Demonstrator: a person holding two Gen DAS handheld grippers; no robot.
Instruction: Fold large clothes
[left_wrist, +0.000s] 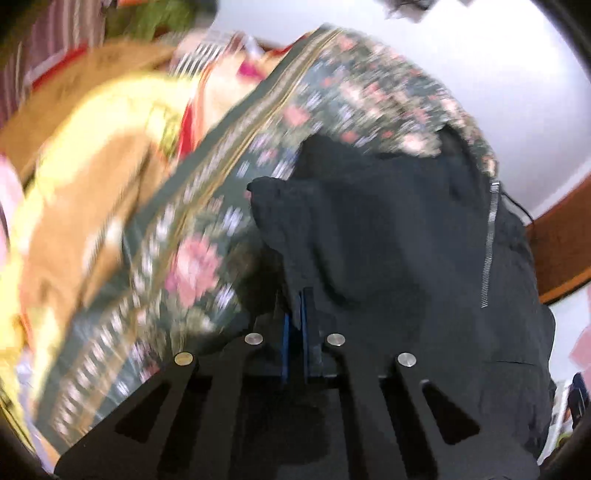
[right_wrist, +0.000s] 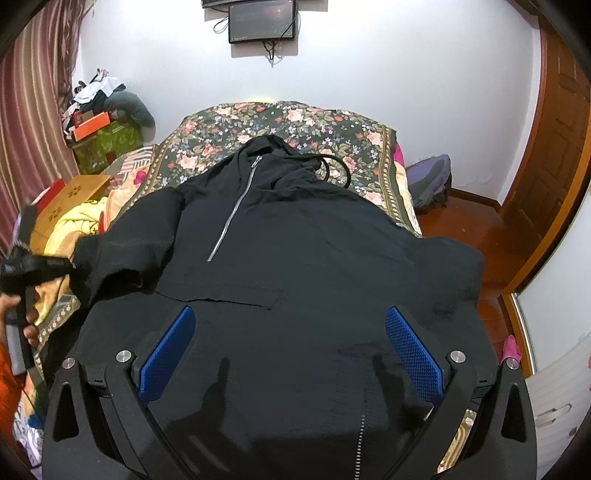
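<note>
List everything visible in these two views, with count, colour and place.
hoodie: one, black, spread on the bed, silver zip at the chest
bedspread: one, dark green with pink flowers, under the hoodie
blanket: one, yellow, left of the bed
cardboard box: one, brown, left of the bed
screen: one, black, on the white wall
curtain: one, striped maroon, far left
door: one, brown wood, far right
backpack: one, grey and purple, on the floor by the bed
left tool: shut on the hoodie sleeve
right tool: open, above the hoodie hem
</note>
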